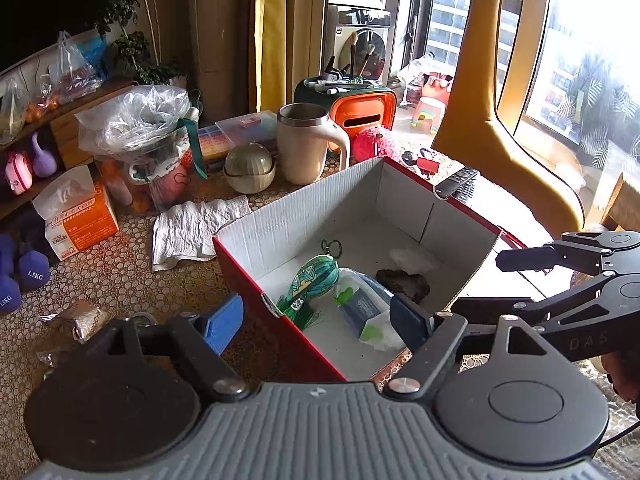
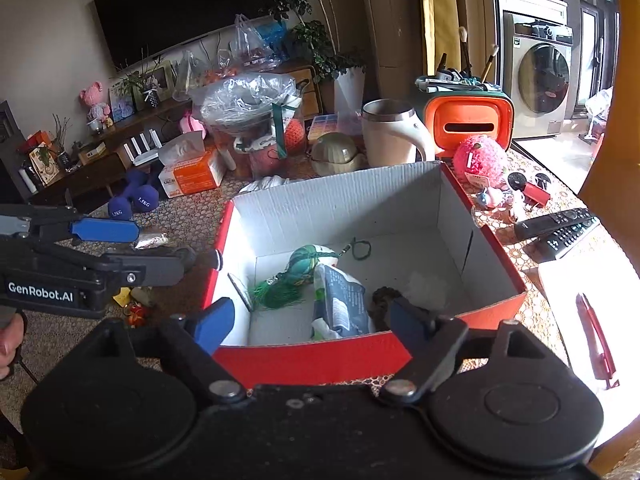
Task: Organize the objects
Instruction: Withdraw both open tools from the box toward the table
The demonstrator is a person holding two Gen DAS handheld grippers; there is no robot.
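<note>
Red box below both grippers; left gripper and right gripper spread wide, empty, above near rim

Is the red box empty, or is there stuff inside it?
Not empty. The red box holds a green tasselled ornament, a dark blue packet and a brown lump.

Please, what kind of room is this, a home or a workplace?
Most likely a home living room. A large dark television hangs above a low cabinet with photos and toys, a washing machine stands beyond the curtain, and remote controls lie on the cluttered table beside the red box.
</note>
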